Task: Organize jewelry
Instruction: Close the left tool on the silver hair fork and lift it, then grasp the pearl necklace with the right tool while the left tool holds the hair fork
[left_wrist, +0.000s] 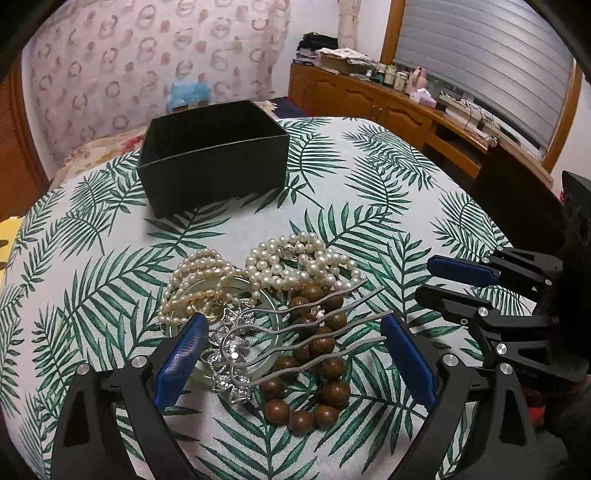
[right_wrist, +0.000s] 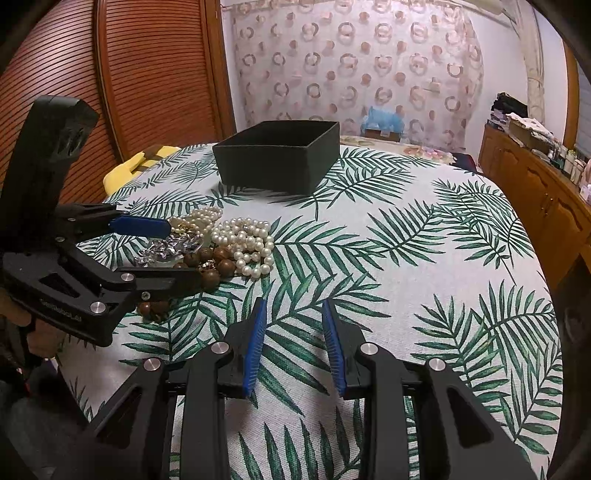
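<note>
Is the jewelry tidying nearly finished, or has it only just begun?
Barely begun, it seems. The black box looks empty, as far as its inside shows. The pearls, wooden beads and silver hair comb lie heaped on the tablecloth. The left gripper is open around the comb; the right gripper holds nothing. Everything remains.

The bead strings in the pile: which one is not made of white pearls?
The brown wooden bead bracelet, nearest the camera in the left wrist view. Its beads are large, dark and round, while the two pearl strands behind it are small and white.
</note>
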